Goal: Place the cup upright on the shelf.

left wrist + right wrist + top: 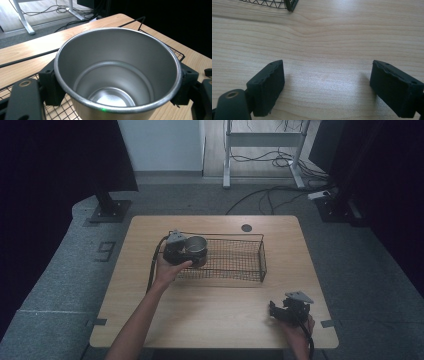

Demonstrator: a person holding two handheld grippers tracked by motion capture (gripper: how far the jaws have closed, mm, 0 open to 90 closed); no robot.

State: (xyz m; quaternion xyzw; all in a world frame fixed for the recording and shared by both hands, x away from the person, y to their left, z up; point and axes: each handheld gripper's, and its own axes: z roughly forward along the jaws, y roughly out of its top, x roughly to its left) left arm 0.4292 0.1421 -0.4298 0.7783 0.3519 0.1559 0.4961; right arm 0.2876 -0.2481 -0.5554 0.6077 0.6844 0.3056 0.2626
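Observation:
A shiny metal cup (197,245) stands upright and empty at the left end of a black wire basket (262,256). My left gripper (191,252) is shut on it, its black pads (51,86) pressing the cup (117,75) from both sides just under the rim. Basket mesh (60,111) lies below the cup; I cannot tell whether the cup's base rests on it. My right gripper (276,310) sits low over the table near the front right corner, open. Bare wood lies between the pads (268,85) of the right gripper (327,85).
The basket runs across the middle of the wooden table (215,315); its near corner (290,5) shows at the top of the right gripper view. A round dark cable port (246,227) sits near the table's far edge. Stands and cables lie on the floor beyond.

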